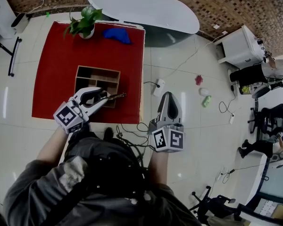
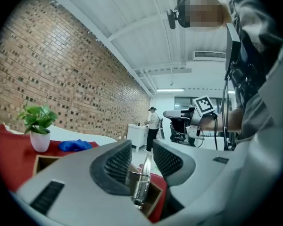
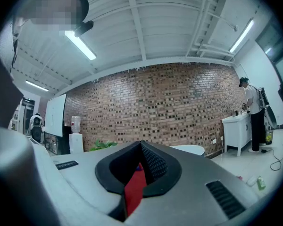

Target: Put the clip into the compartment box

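Pale floor tiles carry a red mat [image 1: 52,79] at centre left of the head view. The clip [image 1: 115,97], a slim metal piece with a spring, sits between the jaws of the left gripper [image 1: 105,97]. It sticks out past their tips toward the right of the frame, its long axis along the line the gripper points. Those jaws stand apart, wider than the clip in the left gripper view, so the pads do not seem to squeeze it. Just beneath lies the lower right corner of the wooden compartment box [image 1: 98,70]. Whether the clip already touches the box wall cannot be told. The drop likely turns on the clip hanging over an open compartment rather than over the rim. The right gripper [image 1: 169,95], at lower centre and off the mat, has its jaws closed together on nothing and is well apart from the box. Higher on the mat are a potted plant [image 1: 85,22] and a blue cloth [image 1: 117,35].
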`<state>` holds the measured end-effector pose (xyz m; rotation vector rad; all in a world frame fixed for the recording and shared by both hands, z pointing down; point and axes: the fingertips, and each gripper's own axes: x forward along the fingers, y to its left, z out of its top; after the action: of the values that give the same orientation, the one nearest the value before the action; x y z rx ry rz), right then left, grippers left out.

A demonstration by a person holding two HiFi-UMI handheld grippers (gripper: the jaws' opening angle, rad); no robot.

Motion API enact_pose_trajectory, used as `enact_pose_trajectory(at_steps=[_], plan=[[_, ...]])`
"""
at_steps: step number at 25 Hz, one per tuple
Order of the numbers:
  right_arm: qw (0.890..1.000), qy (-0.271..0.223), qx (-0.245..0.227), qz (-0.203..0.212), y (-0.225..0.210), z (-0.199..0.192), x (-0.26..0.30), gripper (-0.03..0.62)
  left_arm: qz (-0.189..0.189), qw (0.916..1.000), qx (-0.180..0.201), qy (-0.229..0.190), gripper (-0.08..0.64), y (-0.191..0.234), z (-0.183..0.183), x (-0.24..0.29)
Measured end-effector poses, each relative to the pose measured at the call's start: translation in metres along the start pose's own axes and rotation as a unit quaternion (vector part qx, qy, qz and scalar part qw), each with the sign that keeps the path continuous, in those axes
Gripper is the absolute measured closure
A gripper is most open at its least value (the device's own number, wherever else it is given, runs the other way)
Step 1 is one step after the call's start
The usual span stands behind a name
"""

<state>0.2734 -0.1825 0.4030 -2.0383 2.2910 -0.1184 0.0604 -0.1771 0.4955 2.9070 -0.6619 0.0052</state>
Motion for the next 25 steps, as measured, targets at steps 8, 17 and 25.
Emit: enact_pose_trajectory(at_steps=[8, 17, 25], plan=[[0.999, -0.031, -0.014, 0.037, 0.033, 0.025, 0.002, 0.581, 0.053, 0.9978, 0.023, -0.033, 0.529, 0.015, 0.046, -0.033], [0.994, -0.059, -0.018, 0.086, 0.096, 0.042, 0.012, 0.581, 0.112, 0.9901, 0.053, -0.065, 0.529, 0.028, 0.114, -0.083], [0.990, -0.051, -0.031, 0.130, 0.140, 0.040, 0.017, 0.581, 0.155, 0.9834, 0.049, -0.081, 0.529, 0.040, 0.133, -0.119]])
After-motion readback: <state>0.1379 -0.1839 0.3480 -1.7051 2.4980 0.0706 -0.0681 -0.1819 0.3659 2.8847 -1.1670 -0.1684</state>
